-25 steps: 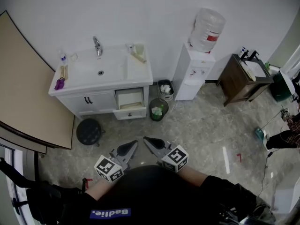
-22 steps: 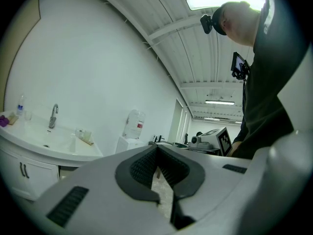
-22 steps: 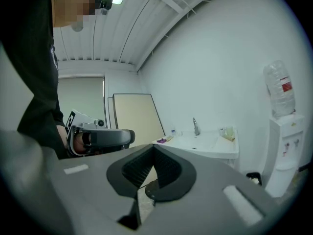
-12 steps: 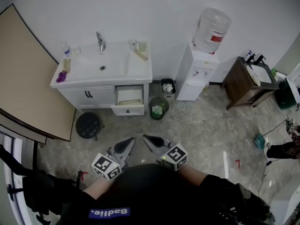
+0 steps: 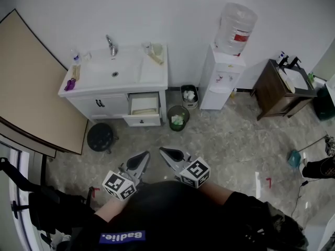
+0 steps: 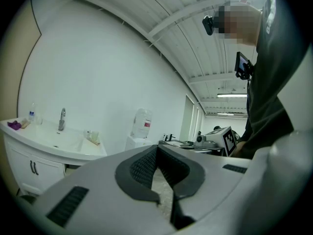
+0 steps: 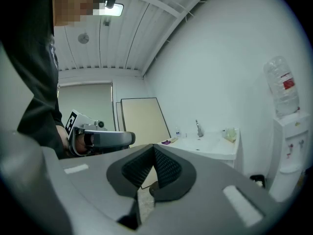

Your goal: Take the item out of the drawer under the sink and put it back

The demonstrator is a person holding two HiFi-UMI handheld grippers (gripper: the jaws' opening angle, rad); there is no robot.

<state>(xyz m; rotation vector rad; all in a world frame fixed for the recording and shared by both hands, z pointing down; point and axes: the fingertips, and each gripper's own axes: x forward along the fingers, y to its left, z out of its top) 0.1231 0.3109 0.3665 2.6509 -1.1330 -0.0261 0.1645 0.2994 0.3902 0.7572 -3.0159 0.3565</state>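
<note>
You have a white water dispenser [image 5: 222, 77] against the back wall, its bottle [image 5: 238, 27] upright on top. Just left of it on the floor stand a small bin [image 5: 189, 96] and a round green bin [image 5: 178, 118], both holding what may be paper. A black stool [image 5: 100, 137] sits near a tan board [image 5: 31, 88].

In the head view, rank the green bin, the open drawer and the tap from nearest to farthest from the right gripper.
1. Green bin, on the floor just ahead of the right gripper.
2. Open drawer, under the sink, left of the bin.
3. Tap, at the sink's back edge.
</note>
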